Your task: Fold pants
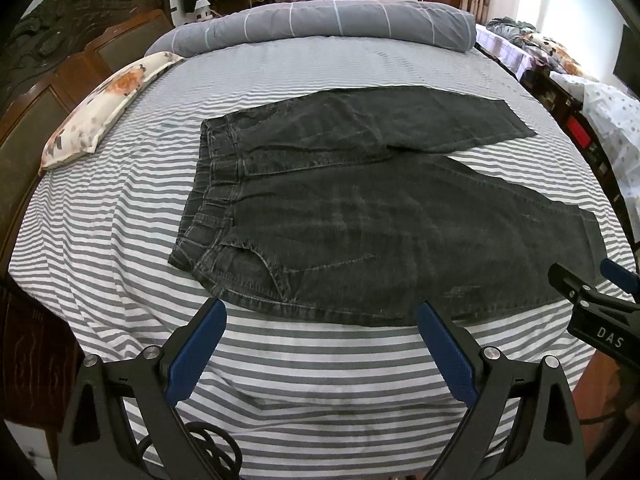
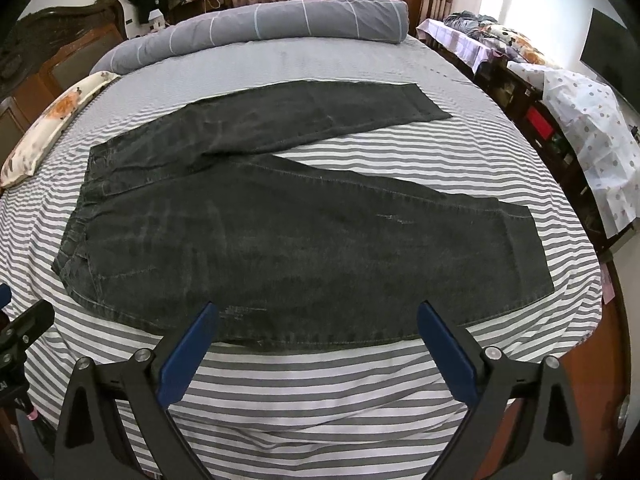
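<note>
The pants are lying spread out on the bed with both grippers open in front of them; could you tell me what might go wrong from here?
1. The pants lie with legs splayed apart, so folding one leg over the other may leave the hems misaligned.
2. The left gripper and right gripper hover at the near edge over the striped sheet; a low pinch could catch the sheet along with the denim.
</note>
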